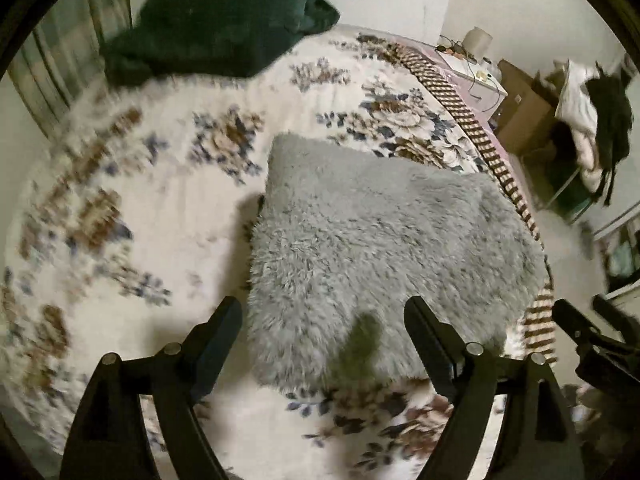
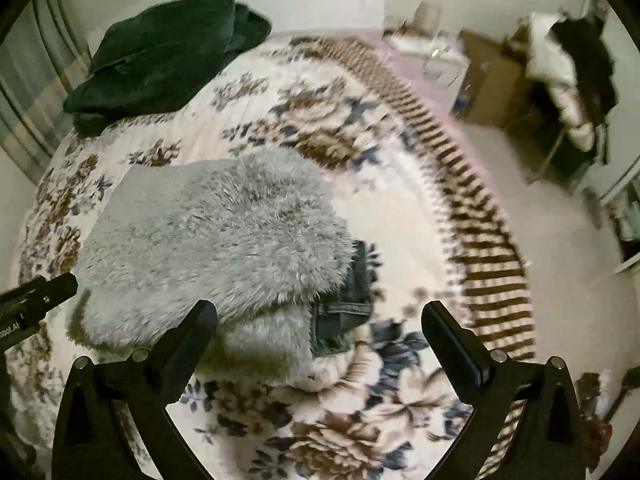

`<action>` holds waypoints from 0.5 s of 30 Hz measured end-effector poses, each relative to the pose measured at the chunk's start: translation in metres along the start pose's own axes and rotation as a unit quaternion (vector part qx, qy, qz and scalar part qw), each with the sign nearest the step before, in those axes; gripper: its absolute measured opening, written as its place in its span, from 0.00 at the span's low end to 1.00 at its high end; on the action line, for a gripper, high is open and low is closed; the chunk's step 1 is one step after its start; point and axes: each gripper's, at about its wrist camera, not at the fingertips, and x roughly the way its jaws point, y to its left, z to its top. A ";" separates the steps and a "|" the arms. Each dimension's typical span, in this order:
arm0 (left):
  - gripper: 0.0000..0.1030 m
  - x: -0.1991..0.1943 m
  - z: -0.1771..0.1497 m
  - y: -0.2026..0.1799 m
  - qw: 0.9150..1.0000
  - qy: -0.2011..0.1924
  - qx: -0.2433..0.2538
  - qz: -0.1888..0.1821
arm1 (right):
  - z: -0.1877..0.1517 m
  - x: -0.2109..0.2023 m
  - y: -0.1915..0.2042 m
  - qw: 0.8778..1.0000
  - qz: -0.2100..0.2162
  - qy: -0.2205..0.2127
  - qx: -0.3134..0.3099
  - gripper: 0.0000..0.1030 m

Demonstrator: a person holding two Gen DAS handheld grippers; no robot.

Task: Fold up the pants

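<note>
Grey shaggy fleece, folded into a thick block: the fleece-lined pants (image 1: 384, 256), lying near the middle of the floral bedspread (image 1: 168, 208), with a strip of denim and a stitched seam (image 2: 344, 308) showing at the right edge in the right wrist view.

Far left, at the head of the bed: dark green bundle of cloth (image 1: 216, 20), well apart from the pants.

Left gripper (image 1: 324, 320): fingers spread wide, nothing between them, hovering above the near left edge of the folded block; no pad touching the pile.

Centre: upper layer of the fold sitting slightly back from the lower layer at the near edge, seen in the right wrist view; bulk springy by the look of it, so likely to lift and creep open with no weight on it.

Right gripper (image 2: 320, 320): fingers likewise set wide and empty, above the near right corner where the denim shows.

Right margin: striped border of the bedspread (image 2: 492, 264), then the drop to the floor.

Risks, judged from this layout: fold relaxing unpressed; a wide-set finger snagging the long pile on a low pass and dragging the top layer askew; denim edge left protruding, giving an uneven stack.
</note>
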 end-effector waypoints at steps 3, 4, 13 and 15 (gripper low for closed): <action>0.80 -0.030 -0.008 -0.008 0.999 -0.023 0.012 0.019 | -0.012 -0.041 0.000 1.000 -0.017 -0.024 0.002 1.00; 0.80 -0.041 -0.010 -0.008 0.999 -0.029 0.012 0.018 | -0.016 -0.054 -0.002 0.999 -0.018 -0.031 0.004 1.00; 0.80 -0.153 -0.047 -0.036 0.996 -0.083 0.007 0.038 | -0.047 -0.200 -0.018 0.996 -0.006 -0.091 0.010 1.00; 0.80 -0.181 -0.059 -0.045 0.994 -0.098 0.008 0.044 | -0.056 -0.234 -0.023 0.994 -0.005 -0.108 0.007 1.00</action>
